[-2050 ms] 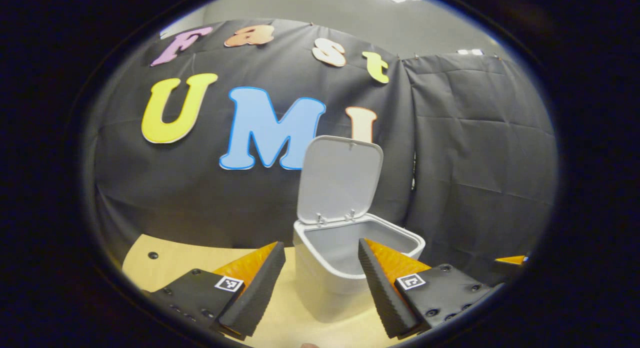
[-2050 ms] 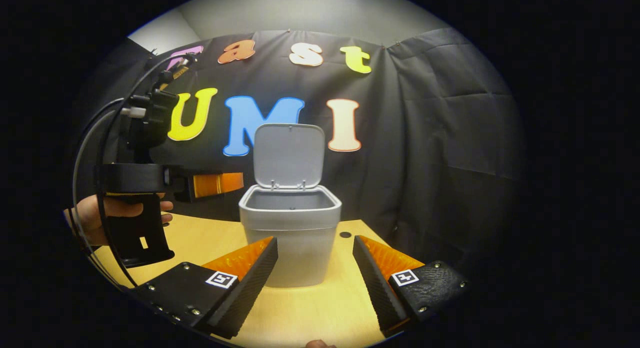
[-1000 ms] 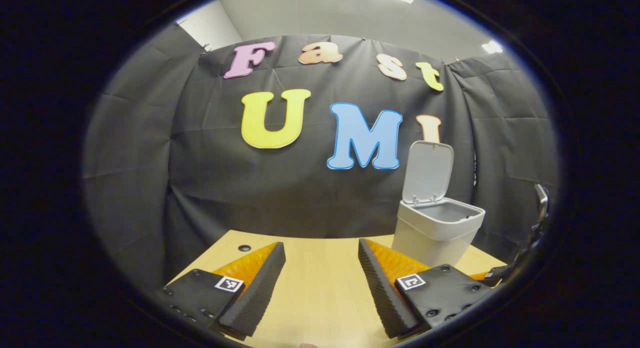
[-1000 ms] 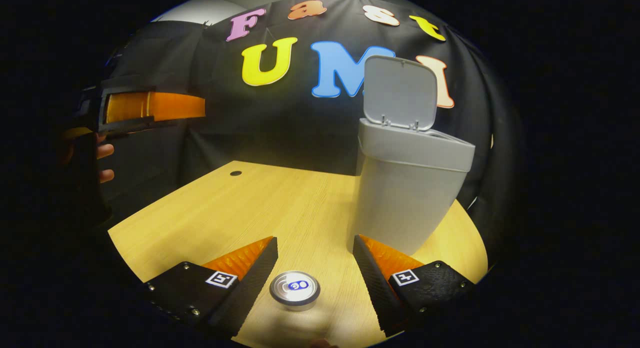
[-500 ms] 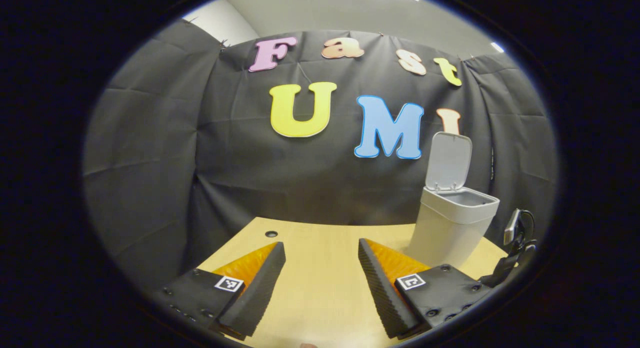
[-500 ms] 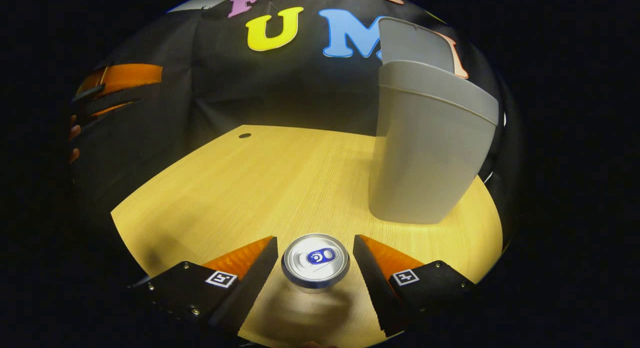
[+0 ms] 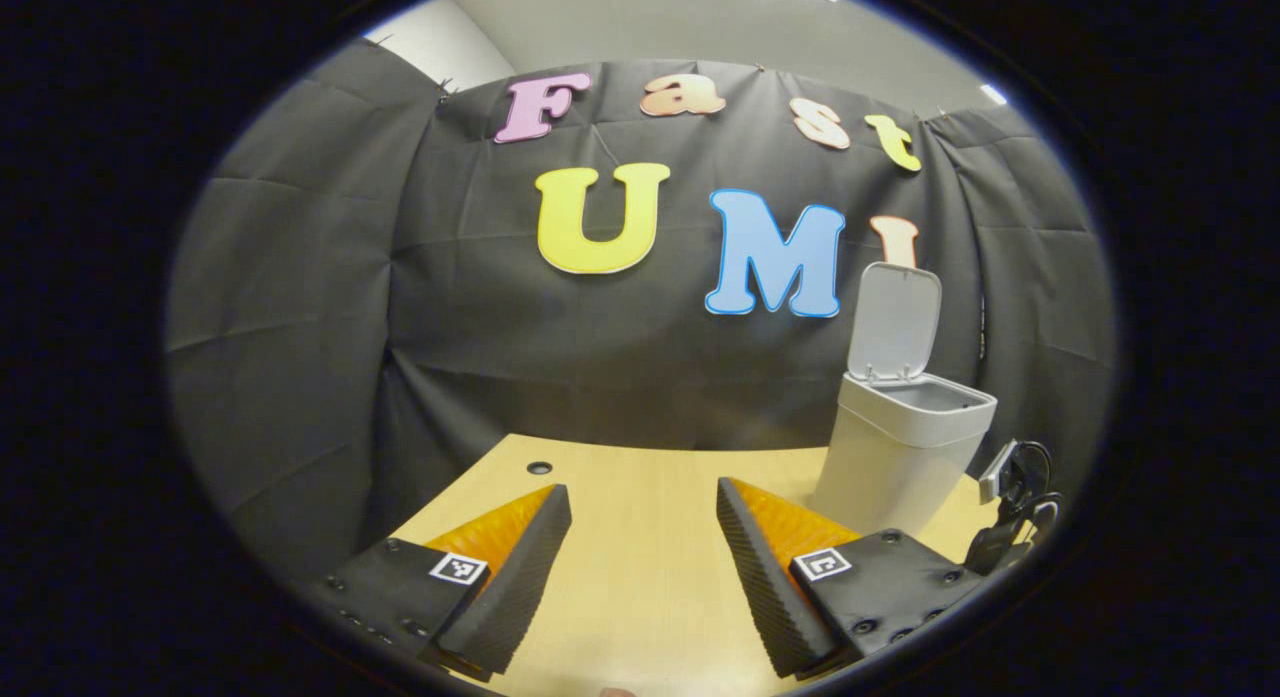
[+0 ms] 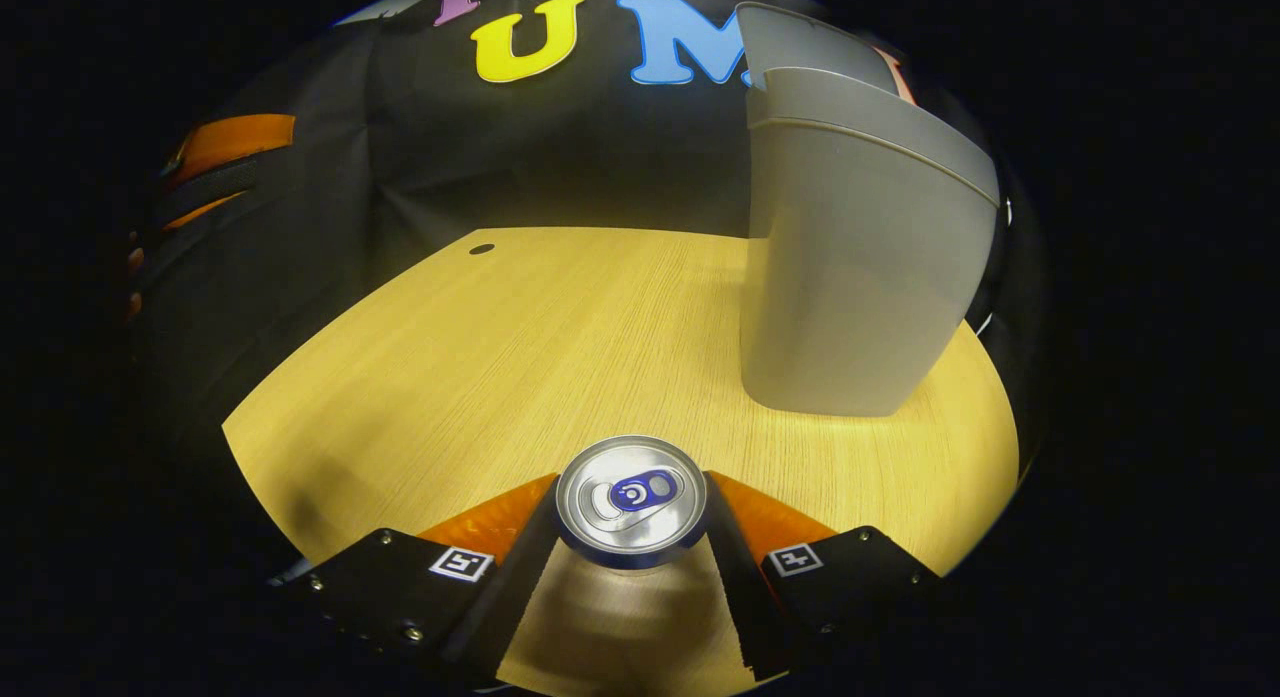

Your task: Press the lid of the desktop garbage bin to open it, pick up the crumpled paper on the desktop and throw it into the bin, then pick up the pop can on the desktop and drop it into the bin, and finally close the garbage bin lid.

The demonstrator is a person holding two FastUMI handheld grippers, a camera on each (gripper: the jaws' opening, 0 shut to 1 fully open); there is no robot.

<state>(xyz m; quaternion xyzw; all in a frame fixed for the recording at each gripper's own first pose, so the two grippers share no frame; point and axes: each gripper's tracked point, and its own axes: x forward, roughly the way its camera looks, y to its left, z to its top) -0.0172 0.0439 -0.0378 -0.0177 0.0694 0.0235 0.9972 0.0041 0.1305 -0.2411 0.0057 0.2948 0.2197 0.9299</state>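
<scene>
Right gripper view: the can [image 8: 631, 500] shows its top alone; its sides and any finger contact are hidden. The bin [image 8: 850, 247] conceals its interior and most of its lid. At nine o'clock, the other gripper [image 8: 215, 167] is cut off by darkness.

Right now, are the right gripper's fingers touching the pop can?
Touching. In the right gripper view, the right gripper has both fingers closed against the pop can, with no gap showing on either side.
</scene>
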